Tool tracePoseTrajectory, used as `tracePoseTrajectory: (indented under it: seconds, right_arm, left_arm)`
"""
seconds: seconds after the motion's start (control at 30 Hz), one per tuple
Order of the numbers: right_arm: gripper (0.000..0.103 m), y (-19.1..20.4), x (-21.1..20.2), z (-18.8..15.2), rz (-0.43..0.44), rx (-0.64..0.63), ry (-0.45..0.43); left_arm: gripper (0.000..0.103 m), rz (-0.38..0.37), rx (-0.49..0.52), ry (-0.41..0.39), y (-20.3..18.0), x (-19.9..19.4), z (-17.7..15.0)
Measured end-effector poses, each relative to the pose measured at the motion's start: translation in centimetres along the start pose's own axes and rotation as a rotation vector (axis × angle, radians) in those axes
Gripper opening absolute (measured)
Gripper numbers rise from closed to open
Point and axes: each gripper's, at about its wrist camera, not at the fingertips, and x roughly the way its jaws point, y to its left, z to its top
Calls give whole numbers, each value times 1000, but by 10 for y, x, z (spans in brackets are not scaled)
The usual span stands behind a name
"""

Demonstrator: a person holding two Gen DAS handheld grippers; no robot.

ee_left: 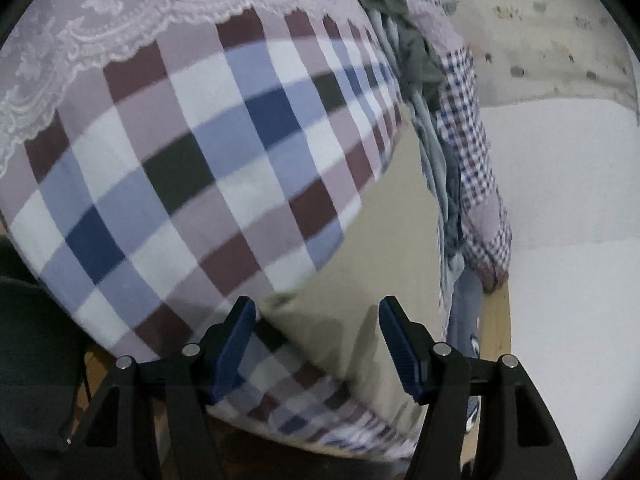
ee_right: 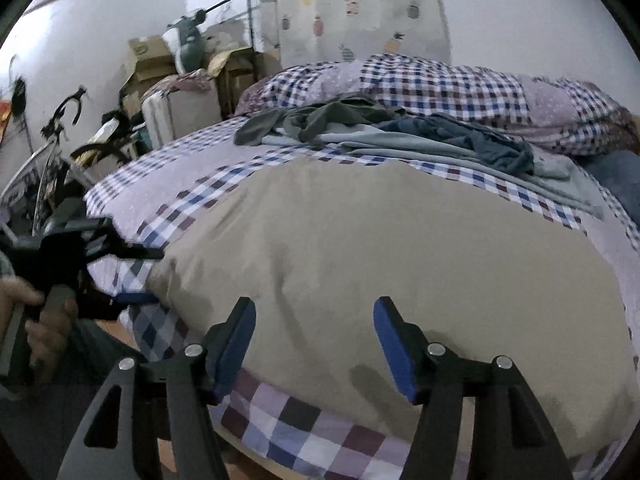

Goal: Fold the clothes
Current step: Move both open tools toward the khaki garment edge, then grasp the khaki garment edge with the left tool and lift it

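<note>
A beige garment (ee_right: 380, 260) lies spread flat on the checkered bedsheet (ee_right: 288, 412), near the bed's front edge. My right gripper (ee_right: 314, 302) hovers open just over its near hem, nothing between the blue pads. My left gripper (ee_right: 152, 276), held by a hand, is open at the garment's left edge, its jaws straddling the corner. In the left wrist view the same beige garment (ee_left: 360, 240) stretches ahead of the open left gripper (ee_left: 317, 304). A heap of grey, green and dark blue clothes (ee_right: 400, 136) lies behind the garment.
A rolled checkered quilt (ee_right: 480, 84) lies at the back of the bed. Cardboard boxes (ee_right: 148, 60) and a bicycle (ee_right: 52, 152) crowd the left side. A printed curtain (ee_right: 352, 8) hangs behind. A lace cover (ee_left: 100, 20) overlaps the sheet (ee_left: 180, 160); the wooden bed frame (ee_left: 496, 332) meets a white wall (ee_left: 560, 200).
</note>
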Motion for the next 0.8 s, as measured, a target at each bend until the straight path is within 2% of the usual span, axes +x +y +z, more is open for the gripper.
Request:
tracePoseTrajectory:
  seconds: [0.03,0.13,0.27,0.4,0.6,0.7,0.8]
  right_arm:
    - [65,7,2,-1,-4,-36,0]
    - [65,29,9,-4,-22,-155,-3]
    - [66,68,27,-12,-18,-357,-14]
    - [66,107,42,-20,-2,-533,-40]
    - [66,170,56,-33,-51,-818,-168]
    - [66,188,67,-35,-104,-900,-219]
    - [65,195,82,-32,-160,-933,-225]
  left_arm:
    - [49,-3,3,-8,-1,-1,0]
    - [28,-4,31,-13,-7,-5,0]
    - [10,-55,33,-27,-7,-10,2]
    - [6,-105,53,-32,-8,-19,4]
    - [4,-209,53,-16,-9,-27,9]
    - [4,-257,42,-7,-9,-28,11]
    - [4,-281,37,5,-10,-25,14]
